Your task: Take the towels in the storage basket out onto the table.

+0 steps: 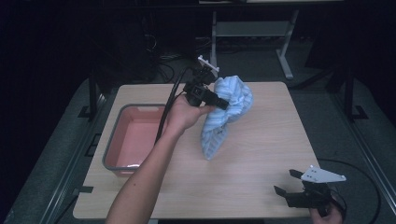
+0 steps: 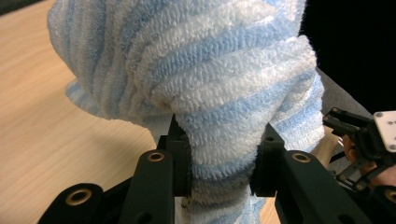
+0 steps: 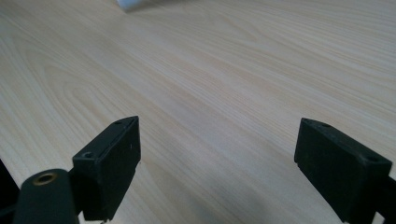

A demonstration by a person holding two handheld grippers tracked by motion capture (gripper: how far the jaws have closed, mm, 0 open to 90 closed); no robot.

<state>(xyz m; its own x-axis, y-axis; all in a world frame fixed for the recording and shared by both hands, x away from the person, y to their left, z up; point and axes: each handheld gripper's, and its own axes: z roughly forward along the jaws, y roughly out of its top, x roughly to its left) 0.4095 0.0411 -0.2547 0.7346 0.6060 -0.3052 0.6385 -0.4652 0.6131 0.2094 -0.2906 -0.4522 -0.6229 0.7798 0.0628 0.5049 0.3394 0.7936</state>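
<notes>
the blue-and-white striped towel hangs bunched above the middle of the desk, its lower end reaching down to the wood. the left tongs are clamped on a thick fold of it, lifted over the desk. left of it sits a pink bin. the right tongs rest spread wide and empty near the desk's front right corner.

Red bin — left on wooden table.
</notes>
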